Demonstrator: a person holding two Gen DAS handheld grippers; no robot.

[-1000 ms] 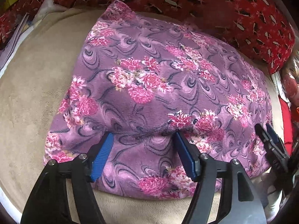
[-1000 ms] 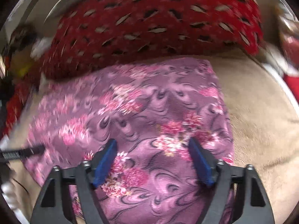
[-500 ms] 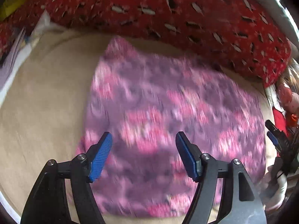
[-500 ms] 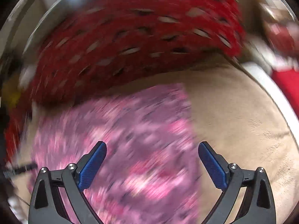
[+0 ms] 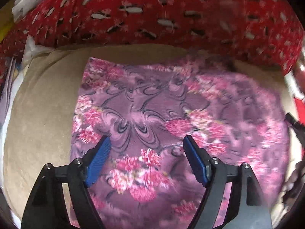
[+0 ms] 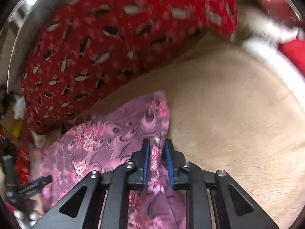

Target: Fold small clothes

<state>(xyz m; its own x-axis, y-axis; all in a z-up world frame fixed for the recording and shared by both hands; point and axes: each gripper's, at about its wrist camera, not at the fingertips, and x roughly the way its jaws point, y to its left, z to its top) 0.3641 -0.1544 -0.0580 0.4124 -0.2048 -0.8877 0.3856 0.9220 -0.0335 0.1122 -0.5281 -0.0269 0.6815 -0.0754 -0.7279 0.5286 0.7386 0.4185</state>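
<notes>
The purple floral garment (image 5: 171, 118) is soft, fleecy cloth printed with pink blossoms and dark swirls. It lies spread as a rough rectangle on a beige, short-napped cushion (image 5: 43, 114), its far edge near a red pillow (image 5: 152, 13) patterned with small white and black marks. In the left wrist view its longer side runs across the picture, left to right, and the far left corner is square and flat.

The left hand-held gripper (image 5: 145, 158) hangs over the near part of the cloth, its ribbed blue pads (image 5: 98, 162) spread wide and opening further, nothing pinched between them.

Only the right wrist view shows the garment's right edge gathered into a raised ridge. There the right hand-held gripper (image 6: 156, 164) is closing, its pads pressed on a narrow fold of that edge, bare beige cushion beside it. That view also shows the left gripper's tip at the far left.
</notes>
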